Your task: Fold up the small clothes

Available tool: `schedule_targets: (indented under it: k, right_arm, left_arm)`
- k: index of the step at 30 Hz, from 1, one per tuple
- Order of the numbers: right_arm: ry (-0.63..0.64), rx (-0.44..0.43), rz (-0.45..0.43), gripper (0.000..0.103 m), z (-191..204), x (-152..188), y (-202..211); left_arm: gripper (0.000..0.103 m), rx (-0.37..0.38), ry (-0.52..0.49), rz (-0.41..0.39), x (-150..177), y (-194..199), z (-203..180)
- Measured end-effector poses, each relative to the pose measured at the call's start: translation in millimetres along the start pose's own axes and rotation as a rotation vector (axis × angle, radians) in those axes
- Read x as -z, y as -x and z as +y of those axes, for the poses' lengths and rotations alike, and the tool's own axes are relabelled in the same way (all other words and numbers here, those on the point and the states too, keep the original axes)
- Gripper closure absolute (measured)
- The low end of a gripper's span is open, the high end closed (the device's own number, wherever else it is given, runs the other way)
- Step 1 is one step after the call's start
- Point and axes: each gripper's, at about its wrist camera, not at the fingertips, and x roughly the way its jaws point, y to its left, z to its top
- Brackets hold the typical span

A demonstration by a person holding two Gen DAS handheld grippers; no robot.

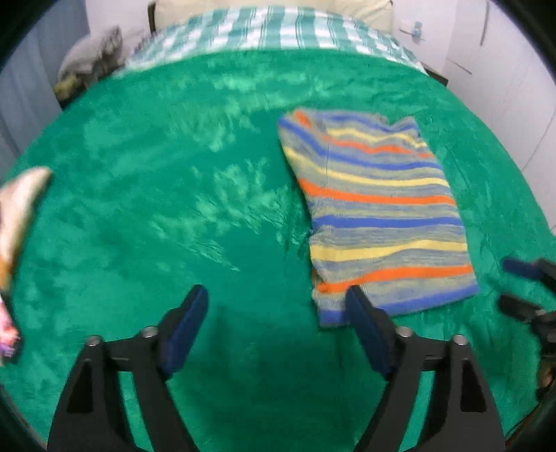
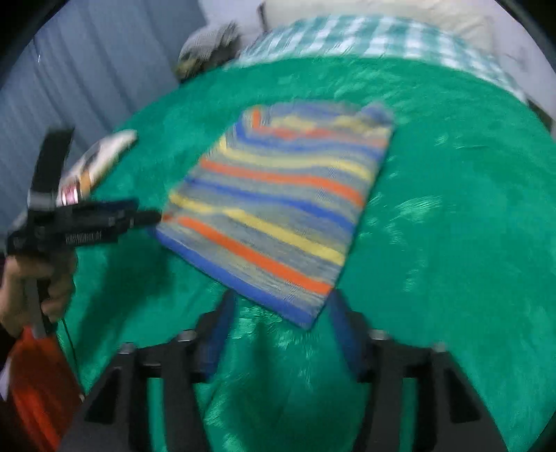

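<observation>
A striped garment (image 1: 378, 212) in blue, orange, yellow and grey lies folded into a rectangle on the green blanket (image 1: 173, 174). My left gripper (image 1: 278, 299) is open and empty, just left of the garment's near corner. My right gripper (image 2: 281, 302) is open and empty, with its fingers either side of the near corner of the garment (image 2: 285, 205). The left gripper (image 2: 146, 217) also shows in the right wrist view, at the garment's left corner. The right gripper (image 1: 517, 285) shows at the right edge of the left wrist view.
Another pale patterned garment (image 1: 17, 222) lies at the left edge of the blanket, also seen in the right wrist view (image 2: 100, 156). A green checked sheet (image 1: 271, 31) and a pillow lie at the far end. Grey clutter (image 1: 90, 59) sits at the far left.
</observation>
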Motion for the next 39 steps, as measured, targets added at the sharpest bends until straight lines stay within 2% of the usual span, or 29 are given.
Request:
schedule_targets:
  k: [1, 4, 9, 16, 19, 21, 24, 29, 32, 34, 36, 37, 38, 39]
  right_arm:
    - [-0.009, 0.01, -0.028, 0.023, 1.2, 3.5, 10.3]
    - [-0.028, 0.04, -0.085, 0.022, 2.7, 9.9, 33.5]
    - [-0.056, 0.036, -0.08, 0.022, 8.2, 9.7, 39.3]
    - [-0.028, 0.036, -0.072, 0.021, 22.6, 13.3, 36.3]
    - [-0.044, 0.013, -0.048, 0.02, 16.2, 11.9, 27.0]
    - [-0.083, -0.003, -0.041, 0.02, 4.1, 9.4, 22.3]
    - [-0.172, -0.031, -0.065, 0.02, -24.5, -0.4, 17.3]
    - [-0.291, -0.09, -0.101, 0.019, -74.4, -38.4, -15.3]
    - [-0.376, -0.216, -0.092, 0.019, -96.1, -63.8, -53.4]
    - [-0.443, -0.263, -0.086, 0.022, -106.1, -73.1, -78.8]
    - [-0.472, -0.298, -0.099, 0.039, -104.8, -80.7, -95.5]
    - [-0.455, -0.316, -0.072, 0.062, -96.1, -87.6, -107.0]
    - [-0.414, -0.271, -0.026, 0.079, -84.1, -93.7, -115.9]
    - [-0.357, -0.196, 0.0, 0.079, -70.5, -99.3, -119.0]
  left_arm:
    - [0.016, -0.021, -0.01, -0.016, 1.1, 7.1, -1.8]
    - [0.015, -0.054, -0.023, -0.043, -1.3, 22.1, -5.4]
    - [0.015, -0.078, -0.05, -0.062, 2.4, 34.9, -9.8]
    - [0.013, -0.086, -0.074, -0.061, 5.6, 35.8, -12.7]
    - [0.011, -0.013, -0.031, -0.031, 3.6, 22.6, 0.7]
    - [0.011, 0.114, 0.032, -0.005, -2.2, 10.2, 16.0]
    - [0.01, 0.242, 0.092, 0.009, -20.7, -12.2, 28.5]
    - [0.009, 0.317, 0.117, 0.096, -68.1, -84.4, 27.2]
    - [0.009, 0.352, 0.127, 0.154, -83.8, -116.3, 19.0]
    - [0.011, 0.356, 0.124, 0.14, -91.2, -123.7, 12.4]
    - [0.054, 0.379, 0.139, 0.148, -95.7, -130.1, 4.3]
    - [0.085, 0.392, 0.151, 0.169, -96.9, -133.0, 1.0]
    - [0.087, 0.372, 0.17, 0.169, -98.1, -132.2, -0.7]
    - [0.088, 0.349, 0.169, 0.152, -99.0, -125.8, -4.0]
